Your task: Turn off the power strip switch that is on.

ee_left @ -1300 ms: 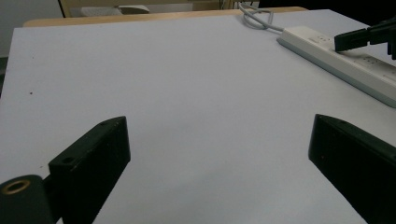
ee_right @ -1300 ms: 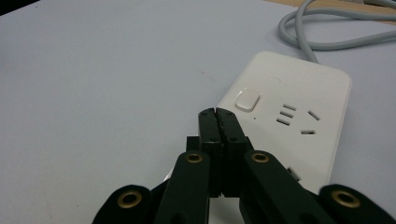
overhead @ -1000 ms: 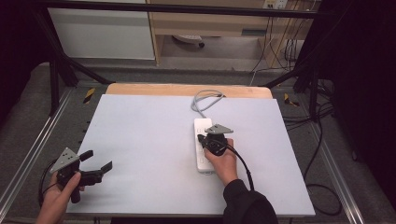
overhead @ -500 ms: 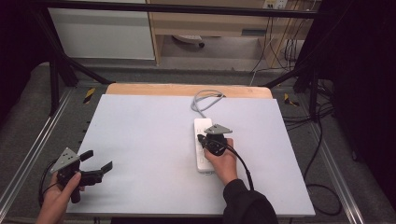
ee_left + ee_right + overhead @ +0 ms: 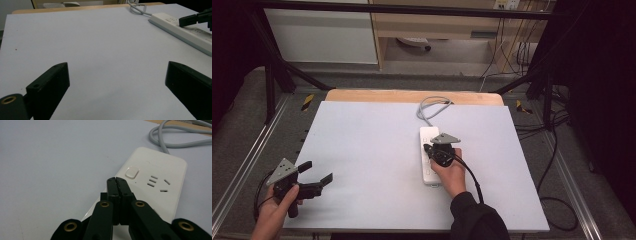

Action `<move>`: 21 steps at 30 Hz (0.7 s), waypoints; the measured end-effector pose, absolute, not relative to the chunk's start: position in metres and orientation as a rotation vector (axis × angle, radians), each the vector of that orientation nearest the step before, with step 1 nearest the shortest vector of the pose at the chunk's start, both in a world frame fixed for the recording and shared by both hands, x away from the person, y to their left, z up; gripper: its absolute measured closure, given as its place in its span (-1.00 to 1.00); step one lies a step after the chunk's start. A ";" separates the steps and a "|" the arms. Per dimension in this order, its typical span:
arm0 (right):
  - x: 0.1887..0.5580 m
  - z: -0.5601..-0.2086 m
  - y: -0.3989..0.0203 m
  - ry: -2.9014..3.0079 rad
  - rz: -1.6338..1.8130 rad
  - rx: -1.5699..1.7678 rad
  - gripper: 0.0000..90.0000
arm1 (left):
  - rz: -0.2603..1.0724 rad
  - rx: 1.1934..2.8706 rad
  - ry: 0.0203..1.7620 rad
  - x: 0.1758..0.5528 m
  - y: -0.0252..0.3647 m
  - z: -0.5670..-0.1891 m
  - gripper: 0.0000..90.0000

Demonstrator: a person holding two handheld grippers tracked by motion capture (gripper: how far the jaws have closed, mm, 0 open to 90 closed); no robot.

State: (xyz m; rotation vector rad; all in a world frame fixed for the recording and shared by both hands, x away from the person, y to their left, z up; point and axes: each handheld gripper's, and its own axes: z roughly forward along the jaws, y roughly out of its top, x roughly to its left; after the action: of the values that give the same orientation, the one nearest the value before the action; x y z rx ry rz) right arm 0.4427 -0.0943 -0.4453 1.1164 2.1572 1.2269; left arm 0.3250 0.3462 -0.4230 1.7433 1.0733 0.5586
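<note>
Right of centre on the table (image 5: 362, 150), nothing has shifted: the right gripper (image 5: 117, 181), jaws pressed together, hovers over the power strip (image 5: 428, 150); the left gripper (image 5: 314, 175) gapes, empty, near-left.

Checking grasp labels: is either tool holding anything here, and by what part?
Nothing is held. The right tool is shut with its jaws pressed together over the power strip, near the switch. The left tool is open above the bare table.

the power strip (image 5: 429, 156) lies on the table (image 5: 362, 145), right of centre, its cable (image 5: 430, 106) coiled behind it at the far edge — the right gripper (image 5: 428, 149) sits over the strip, the left gripper (image 5: 318, 175) well apart at the near left corner.
</note>
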 end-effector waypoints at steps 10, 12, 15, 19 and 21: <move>0.442 -0.445 -0.094 2.173 1.234 1.116 1.00 | 0.563 1.750 1.070 0.325 0.346 -0.423 -0.88; 0.441 -0.445 -0.092 2.180 1.222 1.105 1.00 | 0.563 1.751 1.070 0.325 0.346 -0.423 -0.88; 0.441 -0.444 -0.091 2.186 1.206 1.097 1.00 | 0.563 1.751 1.070 0.325 0.346 -0.423 -0.88; 0.441 -0.444 -0.091 2.180 1.200 1.090 1.00 | 0.563 1.749 1.071 0.325 0.346 -0.423 -0.88; 0.442 -0.445 -0.091 2.171 1.202 1.099 1.00 | 0.562 1.750 1.070 0.325 0.346 -0.423 -0.88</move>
State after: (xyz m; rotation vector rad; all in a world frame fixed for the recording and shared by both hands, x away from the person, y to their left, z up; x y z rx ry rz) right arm 0.4419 -0.0912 -0.4445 1.0994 2.1706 1.2020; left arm 0.3251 0.3458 -0.4231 1.7500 1.0697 0.5618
